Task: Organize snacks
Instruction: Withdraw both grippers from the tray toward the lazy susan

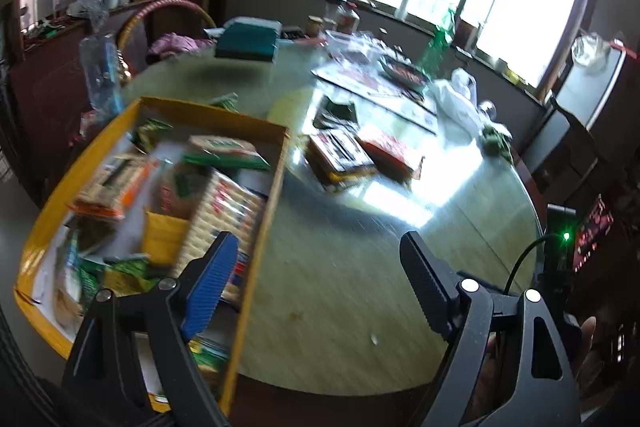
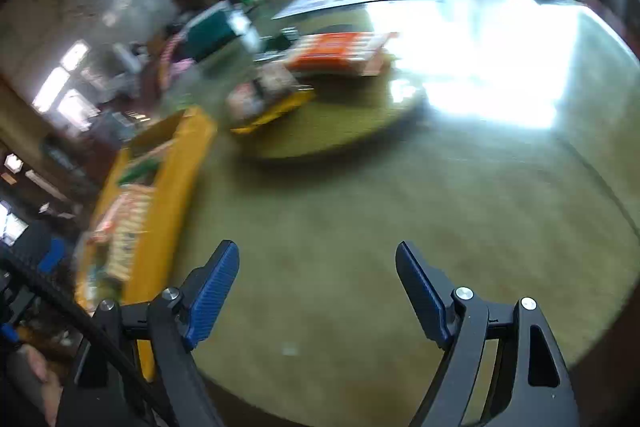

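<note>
Cluttered and dim, the room sits behind a round, pale green tabletop (image 1: 340, 307) lit by a bright window at the upper right of the left wrist view; at the left of that view an open yellow cardboard box (image 1: 262, 211) lies on the table, already crowded with snack packets, a cream cracker pack with red print (image 1: 224, 223) leaning against its right wall; low in the frame the left gripper (image 1: 320, 251) hovers over the box's right edge, jaws spread wide and holding nothing; right of the box, mid-frame, a dark snack packet with a yellow base (image 1: 340, 155) and a red flat snack packet (image 1: 390, 151) lie loose on the table, touching or nearly so, well apart from both tools; in the right wrist view, heavily blurred, the right gripper (image 2: 318, 251) is likewise released and empty above bare table, with the same packets up centre; judging by this, the next job is fetching a loose packet, so approach low, straddle one packet's short edge only, close firmly, then lower it into a gap in the box.
</note>
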`<state>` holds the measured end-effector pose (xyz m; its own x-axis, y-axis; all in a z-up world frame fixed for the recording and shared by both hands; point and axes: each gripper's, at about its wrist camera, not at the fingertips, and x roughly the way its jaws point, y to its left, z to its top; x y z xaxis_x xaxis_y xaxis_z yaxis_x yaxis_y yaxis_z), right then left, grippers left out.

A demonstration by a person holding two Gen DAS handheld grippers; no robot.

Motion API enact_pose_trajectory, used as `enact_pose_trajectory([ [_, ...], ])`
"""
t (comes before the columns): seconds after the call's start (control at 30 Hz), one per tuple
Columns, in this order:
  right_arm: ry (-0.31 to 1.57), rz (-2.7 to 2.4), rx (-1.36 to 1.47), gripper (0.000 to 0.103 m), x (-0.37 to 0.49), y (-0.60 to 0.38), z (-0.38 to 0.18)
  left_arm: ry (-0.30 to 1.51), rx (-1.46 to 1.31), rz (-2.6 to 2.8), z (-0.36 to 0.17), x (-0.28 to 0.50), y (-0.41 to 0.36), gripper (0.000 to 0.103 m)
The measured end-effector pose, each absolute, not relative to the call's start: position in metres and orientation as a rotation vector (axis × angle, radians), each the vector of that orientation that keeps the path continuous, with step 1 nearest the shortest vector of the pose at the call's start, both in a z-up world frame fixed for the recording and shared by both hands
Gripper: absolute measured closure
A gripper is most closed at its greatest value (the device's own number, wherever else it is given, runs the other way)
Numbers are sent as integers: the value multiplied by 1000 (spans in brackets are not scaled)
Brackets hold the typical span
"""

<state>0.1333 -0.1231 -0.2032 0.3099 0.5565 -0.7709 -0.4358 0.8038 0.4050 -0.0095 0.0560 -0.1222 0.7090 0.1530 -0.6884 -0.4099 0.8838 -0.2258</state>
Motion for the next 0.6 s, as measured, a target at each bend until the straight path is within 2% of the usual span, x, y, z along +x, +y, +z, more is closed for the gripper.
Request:
enact_pose_trajectory([
  [0.6,1021,557,33,22,140,-135,-211,787,-376,302,-137,-6,40,20],
])
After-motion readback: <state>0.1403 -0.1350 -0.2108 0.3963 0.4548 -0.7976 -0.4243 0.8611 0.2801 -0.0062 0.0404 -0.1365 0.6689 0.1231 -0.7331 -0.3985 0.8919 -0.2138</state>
